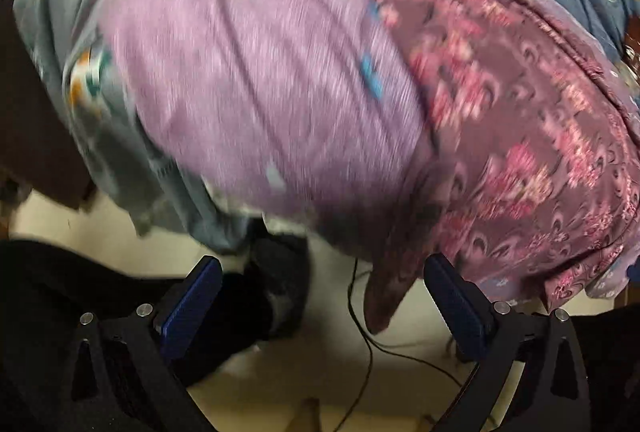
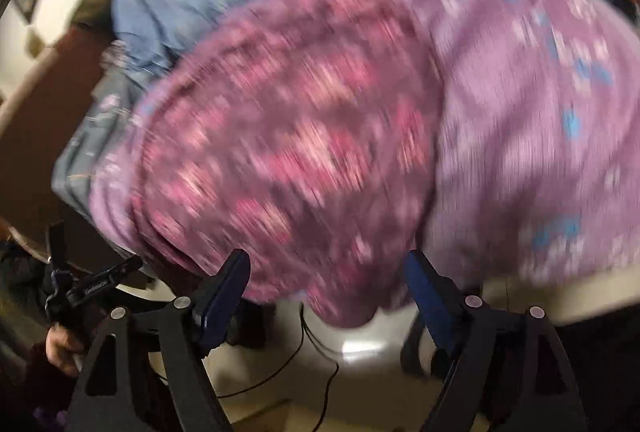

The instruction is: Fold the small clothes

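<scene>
Lying overlapped: one lilac garment (image 1: 256, 80), one maroon floral garment (image 1: 520, 136) (both blurred).

Our left gripper (image 1: 322, 296) and right gripper (image 2: 328, 288) share black angular frames, blue ribbed pads (image 1: 460, 302) and round silver screws (image 2: 182, 302).

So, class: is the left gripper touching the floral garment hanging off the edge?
Apart. The left wrist view shows the left gripper open, its blue fingers below the maroon floral garment, with pale floor visible between them and the cloth's hanging edge.
</scene>
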{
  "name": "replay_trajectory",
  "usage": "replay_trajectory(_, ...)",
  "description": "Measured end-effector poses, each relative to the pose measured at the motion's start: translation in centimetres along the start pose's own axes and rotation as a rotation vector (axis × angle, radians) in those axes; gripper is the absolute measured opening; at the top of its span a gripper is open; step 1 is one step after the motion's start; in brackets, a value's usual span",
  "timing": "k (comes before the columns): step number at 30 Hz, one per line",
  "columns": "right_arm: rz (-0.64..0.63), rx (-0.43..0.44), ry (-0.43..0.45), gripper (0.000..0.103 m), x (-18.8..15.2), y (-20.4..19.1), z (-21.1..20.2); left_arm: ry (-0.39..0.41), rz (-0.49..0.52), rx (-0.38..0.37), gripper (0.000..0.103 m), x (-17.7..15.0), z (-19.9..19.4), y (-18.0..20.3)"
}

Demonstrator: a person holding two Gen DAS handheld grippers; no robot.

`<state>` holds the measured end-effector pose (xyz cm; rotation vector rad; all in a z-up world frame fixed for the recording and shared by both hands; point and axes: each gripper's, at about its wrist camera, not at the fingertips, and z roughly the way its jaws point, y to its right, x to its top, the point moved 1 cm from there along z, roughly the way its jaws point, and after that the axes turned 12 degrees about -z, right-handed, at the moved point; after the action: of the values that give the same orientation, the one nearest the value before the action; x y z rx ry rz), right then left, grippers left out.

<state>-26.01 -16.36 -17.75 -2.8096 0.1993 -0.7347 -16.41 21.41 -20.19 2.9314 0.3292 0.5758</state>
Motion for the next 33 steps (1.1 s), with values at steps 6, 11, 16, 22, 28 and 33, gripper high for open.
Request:
replay_trajectory(6,0.077,-0.101,-0.014,0.081,0.3,0.0,2.4,0.057,-0.015,-0.024,0.101,-1.0,-0.2,1.1)
replay_trajectory(11,0.084,-0.174,-0.091,0.081,0.5,-0.2,5.8,0.048,-0.003,-0.001,0.101,-1.3,2.0,1.8)
replay_trajectory(16,0.108,-0.165,-0.161,0.053,-0.5,1.0,8.2,-0.04,0.016,-0.01,0.044,-1.6,5.4,2.5)
replay_trajectory(22,0.028,-0.082,-0.226,0.007,-1.0,1.2,5.0,-0.094,0.038,-0.193,0.005,-1.2,3.8,2.0)
replay_trajectory(28,-0.05,0.198,-0.196,0.007,1.9,-0.3,-3.3,-0.108,0.145,-0.466,0.004,1.0,-5.4,0.9)
replay_trajectory(33,-0.07,0.456,0.014,0.007,6.7,-0.8,-11.0,-0.075,0.146,-0.688,0.004,6.8,-13.1,-0.7)
